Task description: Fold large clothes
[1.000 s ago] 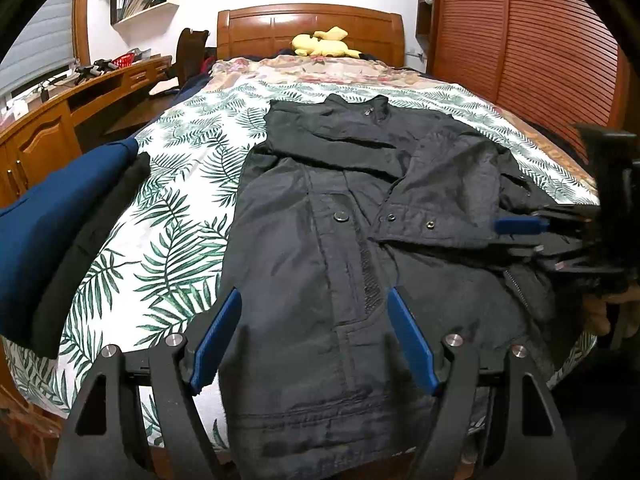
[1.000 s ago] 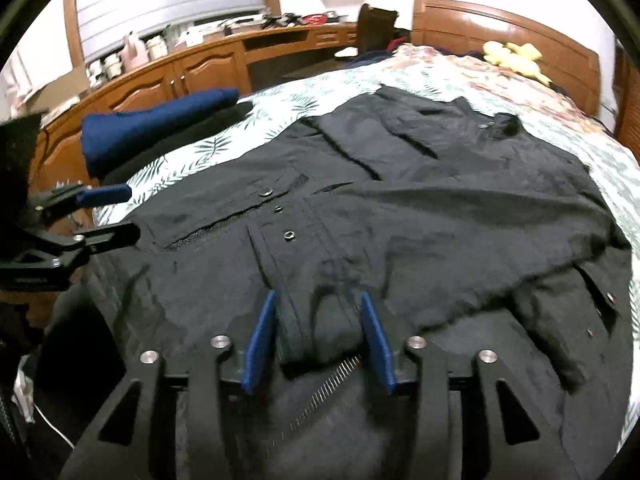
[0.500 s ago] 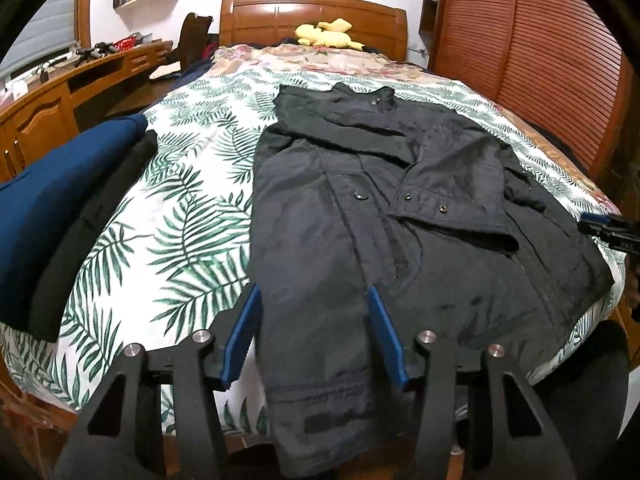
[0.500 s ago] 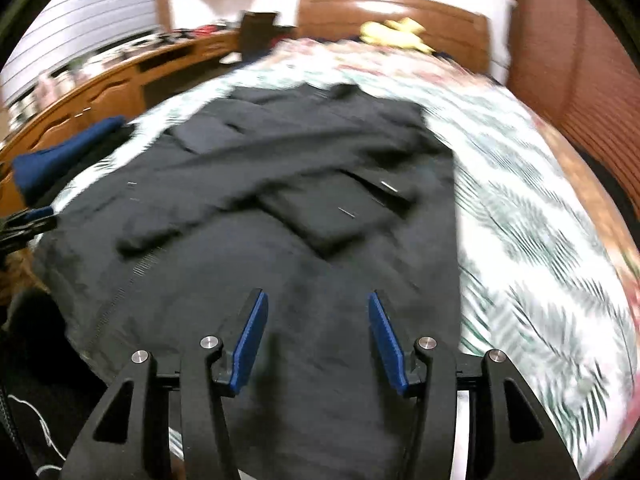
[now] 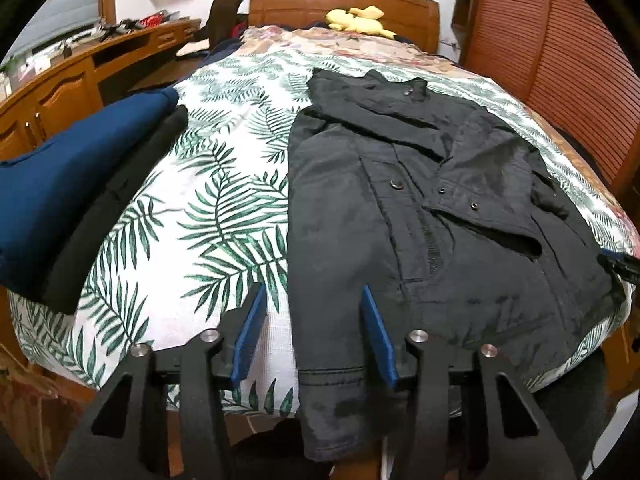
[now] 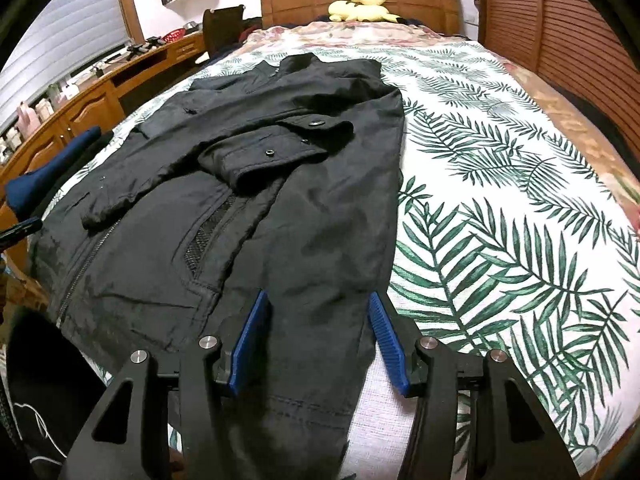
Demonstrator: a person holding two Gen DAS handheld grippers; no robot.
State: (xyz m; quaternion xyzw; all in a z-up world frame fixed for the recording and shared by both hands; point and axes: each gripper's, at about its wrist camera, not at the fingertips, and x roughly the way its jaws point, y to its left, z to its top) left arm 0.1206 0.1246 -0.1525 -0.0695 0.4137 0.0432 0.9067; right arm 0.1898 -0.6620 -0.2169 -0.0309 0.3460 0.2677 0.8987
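Observation:
A large black jacket lies flat, front up, on the bed, collar toward the headboard, one sleeve folded across its chest. My left gripper hovers over the hem's left corner, its jaws closing with the jacket's left edge between them and the pads clear of the cloth. My right gripper stands open over the hem's right corner of the jacket, cloth lying under the gap. Each gripper shows only as a tip at the other view's edge: the right gripper, the left gripper.
The bed has a leaf-print cover. A folded blue garment on a black one lies at the bed's left edge. A yellow plush sits by the headboard. A wooden desk runs along the left, slatted doors along the right.
My left jaws have narrowed and drifted to the jacket's left edge. My right gripper has swung from the jacket's middle front across to its right hem corner and rolled level.

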